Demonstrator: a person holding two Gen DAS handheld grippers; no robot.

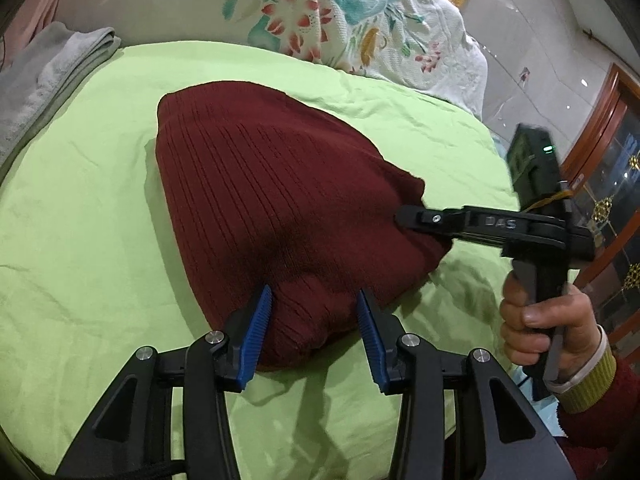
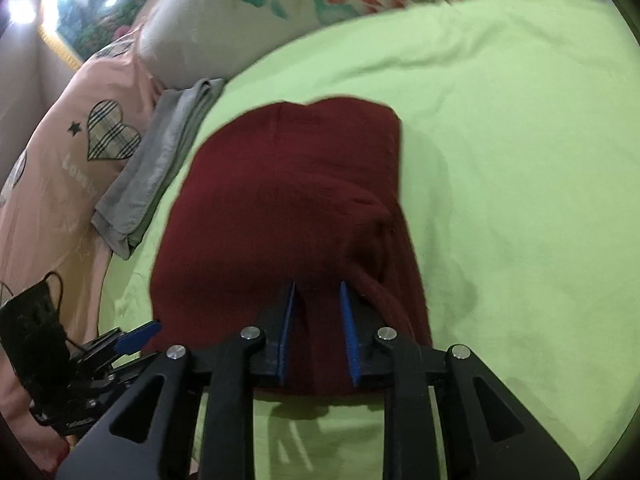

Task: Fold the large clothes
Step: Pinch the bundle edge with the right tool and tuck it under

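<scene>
The dark red sweater (image 1: pixel 256 184) lies folded on the green sheet (image 1: pixel 100 220) of the bed. The left gripper (image 1: pixel 314 300) has its blue fingers apart, with the near edge of the sweater between them. The right gripper (image 2: pixel 317 294) is a little apart over the sweater's other end. A folded grey towel (image 2: pixel 160 160) lies beside it.

ribbed knit sweater (image 1: pixel 256 184), matt cotton sheet (image 1: pixel 100 208)

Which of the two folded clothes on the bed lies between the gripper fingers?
The dark red knit sweater, mid-sheet, lies between both grippers' fingers. The grey garment sits untouched at the bed's edge.
</scene>
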